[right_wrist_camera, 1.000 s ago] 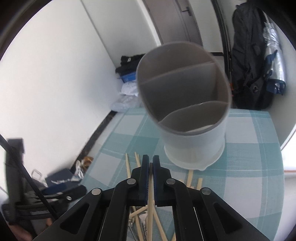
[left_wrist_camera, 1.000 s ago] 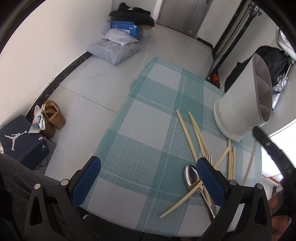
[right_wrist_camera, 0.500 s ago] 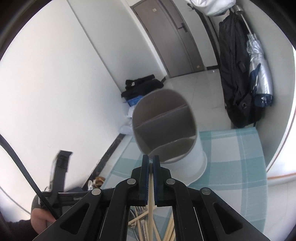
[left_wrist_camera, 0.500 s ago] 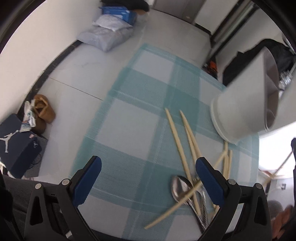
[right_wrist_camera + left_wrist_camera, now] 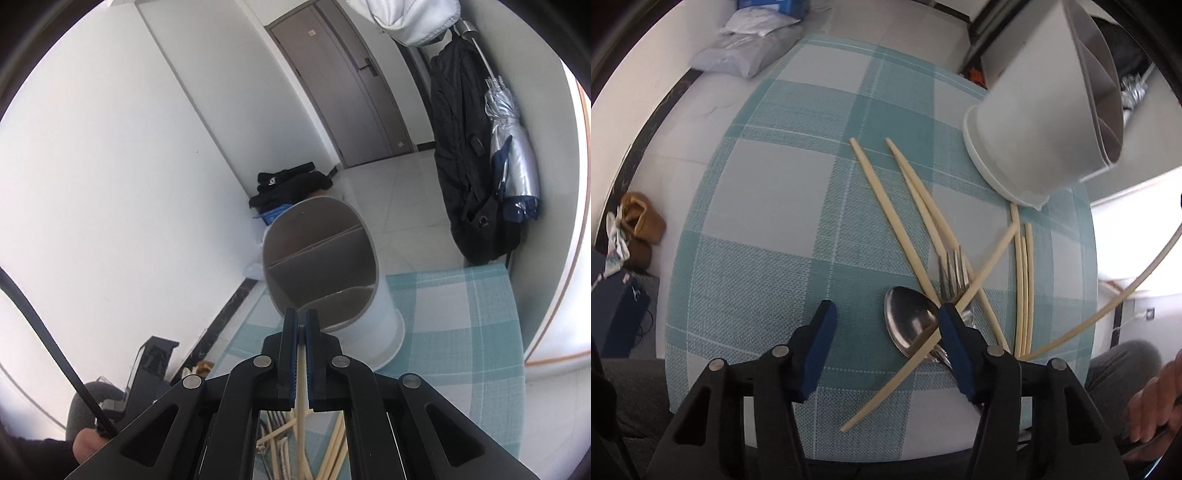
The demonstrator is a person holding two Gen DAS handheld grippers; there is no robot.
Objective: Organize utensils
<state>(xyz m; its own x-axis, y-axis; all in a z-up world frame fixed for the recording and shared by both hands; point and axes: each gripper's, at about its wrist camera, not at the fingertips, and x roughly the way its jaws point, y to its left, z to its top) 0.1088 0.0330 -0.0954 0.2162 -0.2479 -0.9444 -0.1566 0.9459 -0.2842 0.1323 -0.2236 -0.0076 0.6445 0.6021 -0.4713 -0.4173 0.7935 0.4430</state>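
Bench [image 5: 768,192] under checked cloth.
Divided holder [image 5: 1045,122] at far right of bench, compartments empty as far as visible.
Left gripper [image 5: 884,325] low over spoon [image 5: 910,325], fingers just closing, half parted, gripping nothing.
Right gripper [image 5: 301,325] fingers clenched on chopstick [image 5: 301,398], aimed at holder.
Advice: line chopstick tip over one compartment, drop in steep, release late.

The handle of the silver metal spoon [image 5: 911,320] is hidden behind the left gripper's [image 5: 884,325] blue pad. The stainless fork [image 5: 952,266] shows tines only; pale chopsticks cover its neck. The divided white plastic utensil holder [image 5: 1034,122] is cropped at the top edge. Behind the right gripper [image 5: 301,326], the held cream chopstick [image 5: 301,413] hides its tip between the pads.
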